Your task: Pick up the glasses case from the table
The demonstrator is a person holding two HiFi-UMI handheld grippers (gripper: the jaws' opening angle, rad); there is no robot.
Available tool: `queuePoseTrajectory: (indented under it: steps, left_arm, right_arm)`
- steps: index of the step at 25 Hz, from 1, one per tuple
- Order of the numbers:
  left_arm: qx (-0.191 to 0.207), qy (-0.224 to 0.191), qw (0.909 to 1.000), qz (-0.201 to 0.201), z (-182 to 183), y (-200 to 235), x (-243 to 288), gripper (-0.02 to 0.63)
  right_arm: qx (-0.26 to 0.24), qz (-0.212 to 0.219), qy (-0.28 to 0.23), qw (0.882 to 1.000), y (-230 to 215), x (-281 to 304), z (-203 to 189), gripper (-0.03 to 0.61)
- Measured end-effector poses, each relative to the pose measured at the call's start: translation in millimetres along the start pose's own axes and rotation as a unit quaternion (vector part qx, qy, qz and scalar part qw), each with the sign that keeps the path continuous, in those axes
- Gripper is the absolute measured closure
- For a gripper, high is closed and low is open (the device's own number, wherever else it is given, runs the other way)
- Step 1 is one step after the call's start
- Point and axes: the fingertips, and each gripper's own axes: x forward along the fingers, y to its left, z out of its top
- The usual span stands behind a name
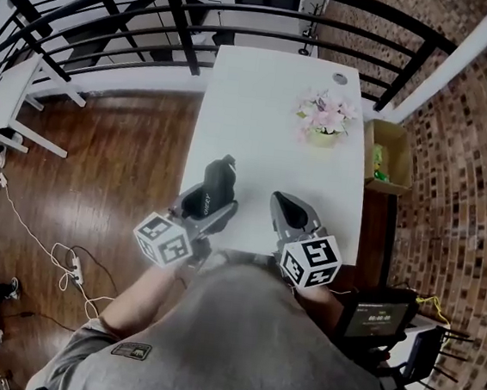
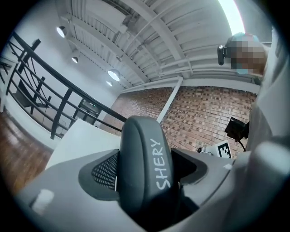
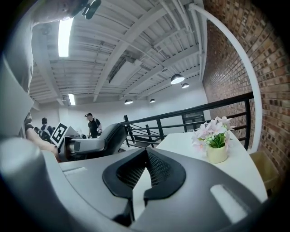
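The glasses case (image 1: 220, 179) is dark grey and oval, with white lettering "SHERY" on its edge (image 2: 144, 168). My left gripper (image 1: 208, 200) is shut on it and holds it above the near edge of the white table (image 1: 261, 105), tilted upward. In the left gripper view the case stands on edge between the two jaws of the left gripper (image 2: 146, 158). My right gripper (image 1: 289, 208) is just right of it, shut and holding nothing; its jaws (image 3: 144, 156) meet at the tips. The right gripper view shows the case (image 3: 106, 137) off to the left.
A small pot of pink flowers (image 1: 325, 119) stands on the table's far right. A cardboard box (image 1: 388, 157) sits on the floor by the brick wall. A black railing (image 1: 157, 25) runs behind the table. A dark screen (image 1: 378, 315) is at my right side.
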Motion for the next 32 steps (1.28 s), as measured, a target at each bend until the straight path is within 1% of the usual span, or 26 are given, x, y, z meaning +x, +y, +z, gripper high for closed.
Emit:
queuePoseTrajectory:
  steps: [9, 14, 19, 32]
  left_arm:
    - [-0.006, 0.007, 0.9999, -0.013, -4.8, -2.4, 3.9, 0.256]
    - [-0.013, 0.003, 0.9997, -0.019, -8.8, -6.1, 6.3, 0.256]
    - [-0.027, -0.006, 0.9993, -0.026, -7.4, -6.3, 8.9, 0.256]
    - [-0.028, 0.002, 0.9989, -0.039, -5.8, -2.7, 3.8, 0.256]
  right_arm:
    - [0.004, -0.020, 0.004, 1.000, -6.1, -2.3, -4.8, 0.568]
    - [0.005, -0.029, 0.003, 1.000, -10.2, -5.3, -6.1, 0.568]
    - [0.002, -0.040, 0.005, 0.999, -13.3, -3.7, -4.2, 0.568]
    - [0.004, -0.043, 0.001, 0.999, 1.7, 5.7, -4.0, 0.568]
